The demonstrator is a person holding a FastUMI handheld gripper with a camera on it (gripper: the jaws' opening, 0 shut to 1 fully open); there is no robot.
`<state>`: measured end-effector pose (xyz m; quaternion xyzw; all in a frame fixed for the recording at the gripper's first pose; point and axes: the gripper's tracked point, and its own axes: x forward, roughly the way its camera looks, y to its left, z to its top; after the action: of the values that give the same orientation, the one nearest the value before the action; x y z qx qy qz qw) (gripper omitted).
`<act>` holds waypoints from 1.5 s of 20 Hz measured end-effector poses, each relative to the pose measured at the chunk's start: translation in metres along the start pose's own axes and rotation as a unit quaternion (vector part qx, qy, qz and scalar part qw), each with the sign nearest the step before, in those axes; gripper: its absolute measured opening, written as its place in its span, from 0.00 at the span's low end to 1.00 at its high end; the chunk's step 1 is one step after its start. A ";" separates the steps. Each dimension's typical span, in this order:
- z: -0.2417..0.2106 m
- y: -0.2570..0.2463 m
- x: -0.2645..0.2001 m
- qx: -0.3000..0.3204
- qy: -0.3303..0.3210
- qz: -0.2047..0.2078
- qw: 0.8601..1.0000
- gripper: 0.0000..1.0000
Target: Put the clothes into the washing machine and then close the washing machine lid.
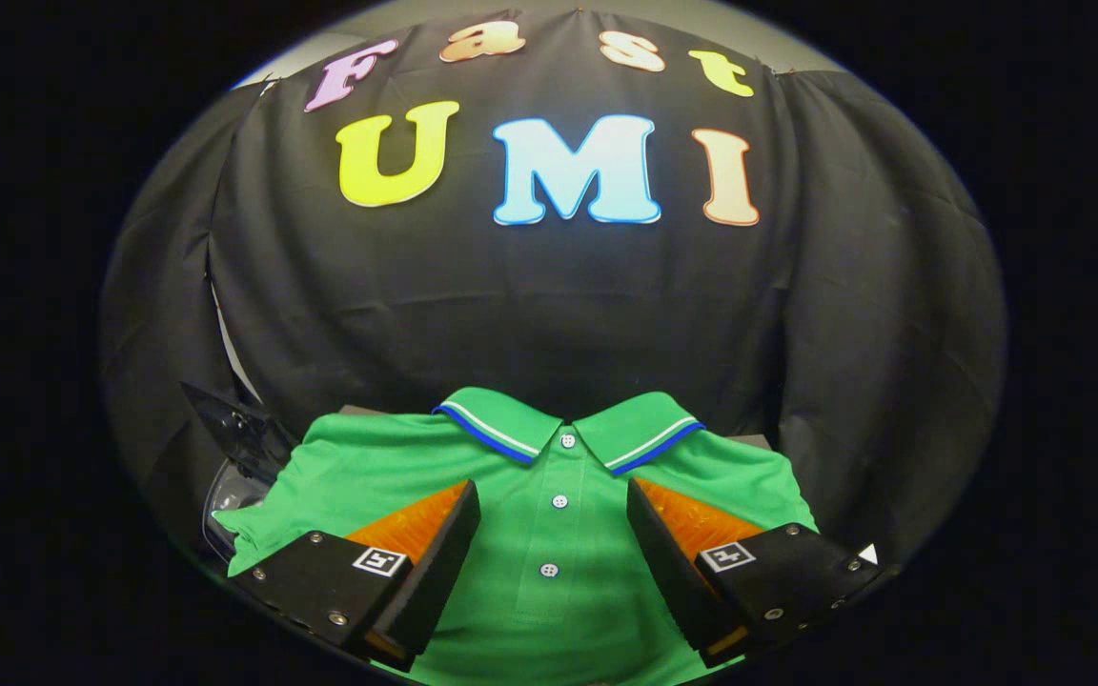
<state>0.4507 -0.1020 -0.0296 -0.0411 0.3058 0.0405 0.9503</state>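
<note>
Fingers [435, 548] of the one gripper [554, 534] stand wide apart above a single green polo shirt [368, 472], neither visibly pressing on it. The shirt lies flat and face up, its placket running down the gap between the fingers, with three white buttons [559, 501] in a row. Its collar [511, 419], trimmed with one white and one blue stripe, sits at the far end, just beyond the fingertips. Two short sleeves spread out left and right. Near the left sleeve, a dark glossy part of the washing machine [230, 433] shows. One black cloth wall [511, 305] hangs behind everything.
</note>
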 end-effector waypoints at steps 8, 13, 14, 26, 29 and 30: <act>-0.013 -0.003 0.007 0.014 0.069 0.018 0.997 0.96; -0.015 -0.002 0.002 0.016 0.088 0.022 0.996 0.85; -0.014 -0.004 0.001 0.022 0.094 0.021 0.995 0.80; -0.009 0.002 -0.003 0.040 0.115 0.045 0.991 0.09; -0.007 0.005 -0.010 0.059 0.096 0.048 0.992 0.00; -0.003 0.006 -0.016 0.069 0.086 0.051 0.993 0.00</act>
<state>0.4353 -0.0969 -0.0234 0.0368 0.3897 0.0638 0.9180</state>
